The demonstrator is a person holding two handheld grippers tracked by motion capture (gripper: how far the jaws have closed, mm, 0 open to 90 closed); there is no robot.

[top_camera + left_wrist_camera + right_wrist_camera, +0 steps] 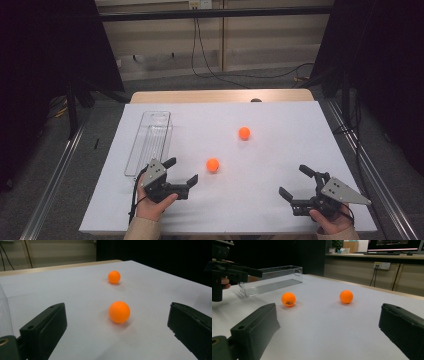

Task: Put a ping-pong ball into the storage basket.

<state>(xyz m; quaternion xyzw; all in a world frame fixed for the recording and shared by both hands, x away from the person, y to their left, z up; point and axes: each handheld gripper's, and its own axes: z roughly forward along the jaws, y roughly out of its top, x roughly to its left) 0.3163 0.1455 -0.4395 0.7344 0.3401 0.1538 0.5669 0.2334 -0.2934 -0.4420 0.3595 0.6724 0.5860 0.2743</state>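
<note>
Near orange ball (213, 164) just ahead of left gripper (182, 171) – both grippers' jaws wide, empty

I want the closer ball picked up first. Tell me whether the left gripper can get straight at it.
Probably yes. The left gripper is open and the near orange ball lies just ahead between its jaws, with bare white table between. The clear tray sits off to the side.
</note>
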